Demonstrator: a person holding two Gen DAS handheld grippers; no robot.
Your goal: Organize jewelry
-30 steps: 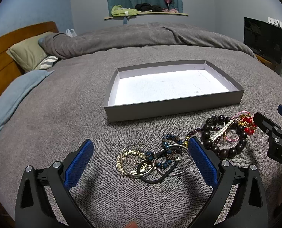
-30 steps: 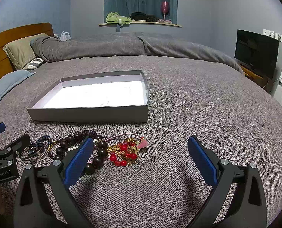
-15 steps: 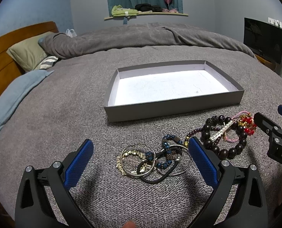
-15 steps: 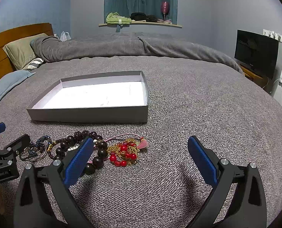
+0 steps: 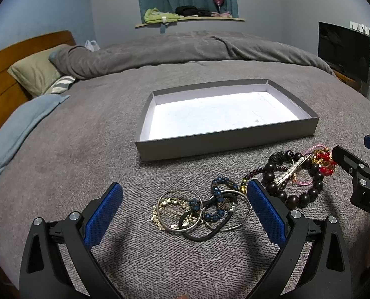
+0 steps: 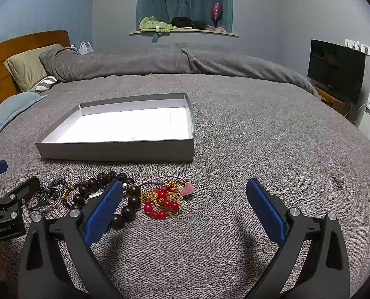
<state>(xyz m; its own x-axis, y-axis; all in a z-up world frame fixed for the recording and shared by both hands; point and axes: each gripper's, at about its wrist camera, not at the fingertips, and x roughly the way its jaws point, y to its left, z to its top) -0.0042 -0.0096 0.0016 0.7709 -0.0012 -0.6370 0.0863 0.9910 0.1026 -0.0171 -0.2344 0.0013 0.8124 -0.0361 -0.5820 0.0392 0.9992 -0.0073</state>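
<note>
Now both tools gape wide and hold nothing: the left tool (image 5: 185, 211) hovers over tangled bangles (image 5: 199, 211) on the bed (image 5: 72, 149), the right tool (image 6: 185, 209) near red beads (image 6: 163, 201). Best lift one piece cleanly, then carry it to the tray (image 5: 224, 144) just beyond.

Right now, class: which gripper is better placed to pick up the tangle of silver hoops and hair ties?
Left. The left gripper is open with the hoop tangle directly between its fingers; the right gripper sits farther right, nearer the red bead chain.
</note>
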